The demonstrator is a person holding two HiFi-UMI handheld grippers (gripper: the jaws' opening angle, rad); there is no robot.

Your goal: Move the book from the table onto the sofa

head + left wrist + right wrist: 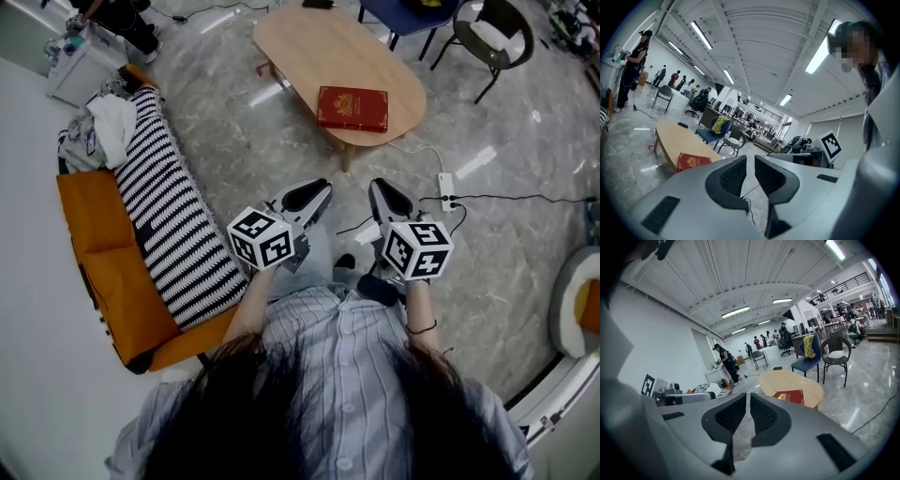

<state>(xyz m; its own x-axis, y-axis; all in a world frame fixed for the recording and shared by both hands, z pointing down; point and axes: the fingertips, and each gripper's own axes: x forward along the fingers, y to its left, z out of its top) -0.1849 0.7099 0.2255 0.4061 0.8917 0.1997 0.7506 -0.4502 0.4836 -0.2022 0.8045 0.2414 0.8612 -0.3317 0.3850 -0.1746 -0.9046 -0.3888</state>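
On the far left stands a long orange sofa [89, 234]. A black and white striped blanket [173, 225] lies along it, and a crumpled white cloth [112, 127] sits at its far end. The sofa stands on a shiny grey stone floor [225, 112].

Next comes the left gripper [314, 192], grey with black pads, held out in front of the person in the striped shirt [328, 356]. Its black and white marker cube [262, 237] is close to the person's body. In the left gripper view its two jaws are pressed together, with only a thin slit between them. Nothing is between them. It is up in the air and touches nothing.

Past the gripper tips stands a long, light wooden counter with round ends [309, 47]. The flat red book with gold print [352, 108] lies on the near end of this counter, close to the edge. The book is well apart from both grippers and well apart from the sofa.

The right gripper [380, 192] is just beside the left one, with its own marker cube [417, 248]. In the right gripper view its jaws are pressed together too, and they pinch nothing.

To the right, a white plug strip [446, 187] with a black cord lies on the floor. Beyond the counter at the far right is a black chair with a pale seat [492, 33].
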